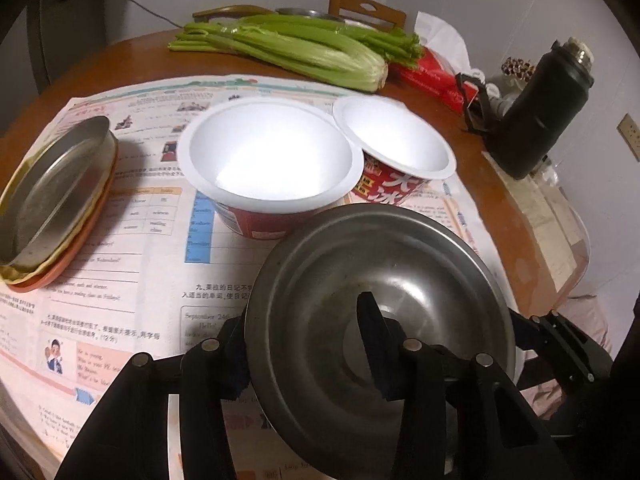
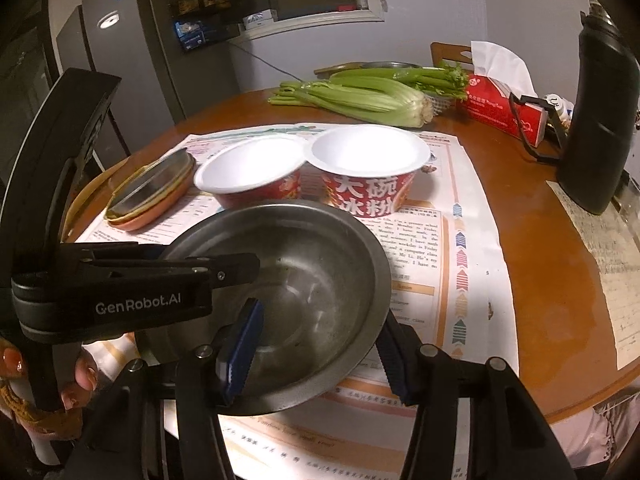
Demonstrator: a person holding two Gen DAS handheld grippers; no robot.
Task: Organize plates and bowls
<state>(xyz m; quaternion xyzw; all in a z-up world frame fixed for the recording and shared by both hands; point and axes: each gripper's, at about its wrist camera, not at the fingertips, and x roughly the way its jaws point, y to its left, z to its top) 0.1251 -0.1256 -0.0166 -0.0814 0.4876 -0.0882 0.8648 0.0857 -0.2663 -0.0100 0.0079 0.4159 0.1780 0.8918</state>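
The steel bowl [image 2: 280, 300] sits near the front edge of the round wooden table [image 2: 532, 216], on spread newspaper [image 2: 472, 280], and both grippers engage it. The right gripper [image 2: 316, 356] is clamped across the bowl's near rim: its left blue pad sits inside the bowl, the right pad outside the wall. The left gripper [image 1: 304, 344] straddles the same bowl's rim from the left side, one finger inside, one outside; whether its pads press the metal cannot be told. A hand [image 2: 80, 376] grips that tool's handle at lower left.

Just beyond the bowl stand two red paper bowls [image 2: 252, 176] [image 2: 368, 168], rims touching. To the far left, a steel plate [image 2: 154, 186] rests on stacked yellow and orange plates [image 2: 160, 208].

Open newspaper lies right of the bowl, up to the table's bare right edge. Celery [image 2: 360, 96], a red tissue box [image 2: 500, 108] and a black flask [image 2: 600, 120] occupy the far and right margins.
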